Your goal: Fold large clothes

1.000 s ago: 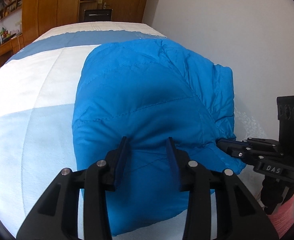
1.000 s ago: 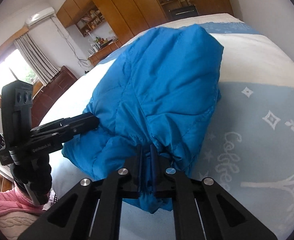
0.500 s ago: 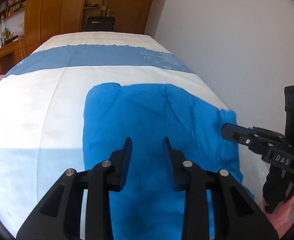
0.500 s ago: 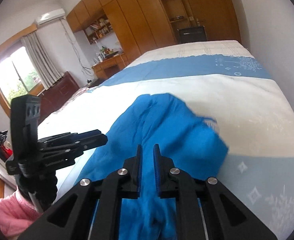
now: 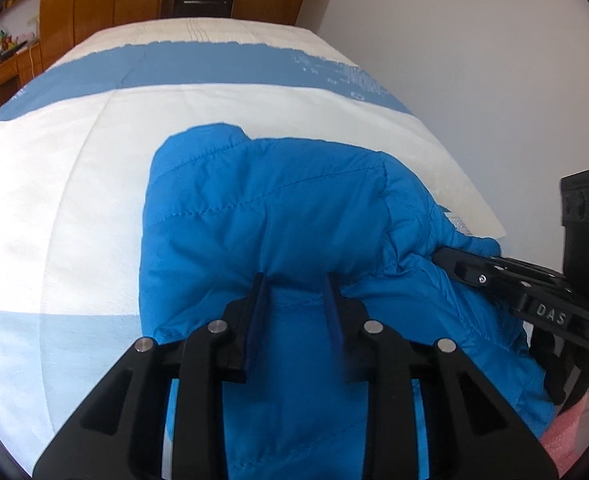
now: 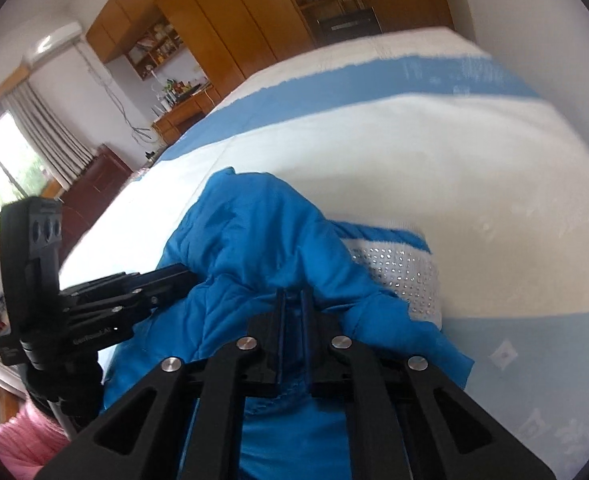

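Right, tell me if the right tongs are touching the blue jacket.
Touching. The right wrist view shows the right tongs shut on a fold of the blue jacket, fabric pinched between them.

A big puffy blue jacket (image 5: 262, 216) lies bunched up on the bed. Its near edge is lifted. A white dotted patch shows at one side.

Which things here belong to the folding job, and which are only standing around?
Job:
- blue jacket
- left hand-held gripper, on the jacket
- right hand-held gripper, shut on the jacket
- bed, under the jacket

Only around:
- wooden wardrobe
- desk
- air conditioner
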A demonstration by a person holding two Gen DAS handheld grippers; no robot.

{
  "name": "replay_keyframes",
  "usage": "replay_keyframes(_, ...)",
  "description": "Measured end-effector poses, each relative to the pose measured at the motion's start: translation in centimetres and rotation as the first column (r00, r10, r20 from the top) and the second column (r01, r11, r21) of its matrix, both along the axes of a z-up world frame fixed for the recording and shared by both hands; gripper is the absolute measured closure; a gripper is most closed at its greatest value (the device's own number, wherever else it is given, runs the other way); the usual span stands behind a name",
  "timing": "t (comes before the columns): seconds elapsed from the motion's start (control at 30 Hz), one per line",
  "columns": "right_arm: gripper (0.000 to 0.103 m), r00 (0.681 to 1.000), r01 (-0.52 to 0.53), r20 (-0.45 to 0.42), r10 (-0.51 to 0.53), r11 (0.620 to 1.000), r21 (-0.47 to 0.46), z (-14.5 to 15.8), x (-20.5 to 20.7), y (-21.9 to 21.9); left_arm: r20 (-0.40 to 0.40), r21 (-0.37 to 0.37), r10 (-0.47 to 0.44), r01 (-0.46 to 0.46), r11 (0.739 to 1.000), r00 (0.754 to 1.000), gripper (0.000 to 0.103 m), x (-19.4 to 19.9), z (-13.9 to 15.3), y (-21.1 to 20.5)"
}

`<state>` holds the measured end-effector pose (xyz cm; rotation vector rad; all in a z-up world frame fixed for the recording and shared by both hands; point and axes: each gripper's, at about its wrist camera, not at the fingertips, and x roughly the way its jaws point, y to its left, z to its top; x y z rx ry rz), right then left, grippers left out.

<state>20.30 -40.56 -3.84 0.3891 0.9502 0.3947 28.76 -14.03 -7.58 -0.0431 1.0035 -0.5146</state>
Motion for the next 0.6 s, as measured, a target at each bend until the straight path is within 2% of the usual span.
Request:
replay_keyframes(0.13,0.103,1.000,0.004,-0.011,-0.004,1.000,0.028,-1.1,0.4,-0.3,-0.007,0.020,-0.009,0.009,1.000,1.000,0.075,0.4,-0.7,-0.3)
replay_keyframes(0.37,0.103,1.000,0.011,-0.014,-0.010,1.000,0.023,-1.9,0.4,0.1,-0.039,0.012,-0.016,0.017,1.000,0.999,0.075,1.7,-1.8,-0.6)
replay_keyframes(0.6,0.103,1.000,0.016,-0.002,-0.016,1.000,0.006,-1.9,0.4,0.3,-0.030,0.028,-0.012,0.013,1.000,0.999,0.075,1.9,-2.1,-1.0)
